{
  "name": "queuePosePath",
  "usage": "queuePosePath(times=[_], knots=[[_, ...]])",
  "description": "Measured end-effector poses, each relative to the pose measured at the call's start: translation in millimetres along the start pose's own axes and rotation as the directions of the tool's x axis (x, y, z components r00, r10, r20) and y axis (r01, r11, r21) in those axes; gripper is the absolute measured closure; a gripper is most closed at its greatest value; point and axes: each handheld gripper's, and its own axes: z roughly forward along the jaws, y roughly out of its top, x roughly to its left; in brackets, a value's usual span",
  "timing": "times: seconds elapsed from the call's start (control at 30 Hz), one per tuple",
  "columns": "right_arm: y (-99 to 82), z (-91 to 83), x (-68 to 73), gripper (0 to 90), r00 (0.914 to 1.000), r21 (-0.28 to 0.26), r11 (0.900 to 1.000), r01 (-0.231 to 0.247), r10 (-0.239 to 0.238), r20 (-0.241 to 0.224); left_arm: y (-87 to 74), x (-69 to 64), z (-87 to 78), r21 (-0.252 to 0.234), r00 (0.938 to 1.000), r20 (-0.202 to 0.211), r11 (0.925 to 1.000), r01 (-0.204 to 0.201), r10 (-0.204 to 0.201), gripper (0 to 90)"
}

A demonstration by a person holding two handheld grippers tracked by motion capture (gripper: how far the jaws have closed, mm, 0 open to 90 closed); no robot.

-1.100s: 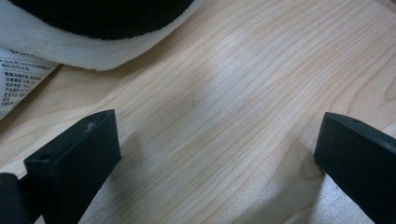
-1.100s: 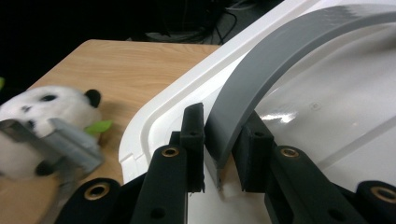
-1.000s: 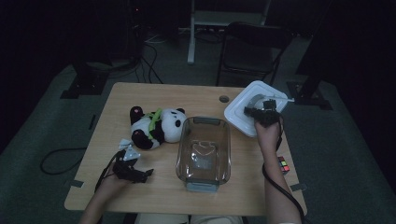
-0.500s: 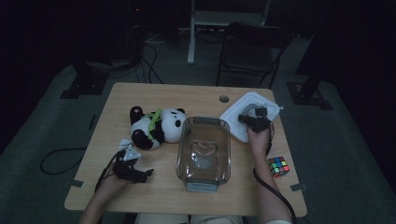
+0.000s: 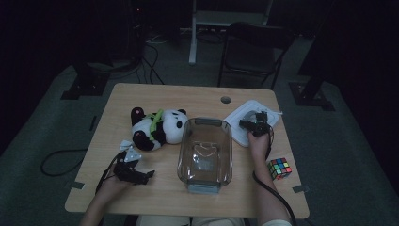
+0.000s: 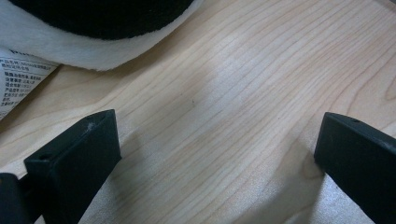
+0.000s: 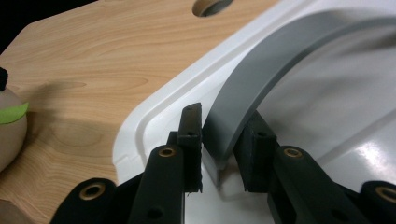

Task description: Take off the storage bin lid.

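A white lid (image 5: 237,126) with a curved grey handle (image 7: 261,70) lies on the table to the right of the clear glass dish (image 5: 186,141). My right gripper (image 5: 254,124) is shut on that handle. In the right gripper view (image 7: 222,121) the handle stands between the pads, which still touch it; the jaws have just been opening slightly. My left gripper (image 5: 143,175) rests open on the wood at the front left, below the panda plush (image 5: 157,127). In the left gripper view (image 6: 217,140) bare table lies between its wide-set jaws.
A Rubik's cube (image 5: 279,168) sits by the table's right edge, near my right forearm. The panda's paper tag (image 6: 18,79) lies left of the left jaw. A cable hole (image 5: 226,100) is behind the lid. A chair (image 5: 256,52) stands beyond the table.
My right gripper has brought the lid down from above the table's back right and nearer the dish, where it now lies flat. The left gripper has stayed put.
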Motion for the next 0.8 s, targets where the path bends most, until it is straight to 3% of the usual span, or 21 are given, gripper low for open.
queuePosePath(times=[0.13,0.2,0.53,0.63,0.8], knots=[[-2.8,0.3,-3.0,71.5,0.9999,0.001,0.9999,-0.015,0.015,-0.006,0.0,0.0,0.0,0.0,1.0,0.0,1.0,0.0,0.0,1.0],[-1.8,-0.9,-1.4,65.2,1.0,0.004,1.0,-0.001,0.001,0.001,0.0,0.0,0.0,0.0,1.0,0.0,1.0,0.0,0.0,1.0],[2.7,-22.5,10.8,44.4,0.9945,0.001,0.9988,0.05,-0.05,0.092,0.0,-0.1,0.1,-0.001,1.0,0.0,1.0,0.001,-0.001,1.0],[1.9,-25.6,15.0,36.5,0.9939,0.03,0.9976,0.062,-0.064,0.09,0.0,0.0,0.0,0.0,1.0,0.0,1.0,0.0,0.0,1.0],[0.3,-28.5,23.9,29.3,0.9933,0.031,0.996,0.083,-0.086,0.078,0.0,0.0,0.0,0.0,1.0,0.0,1.0,0.0,0.0,1.0]])
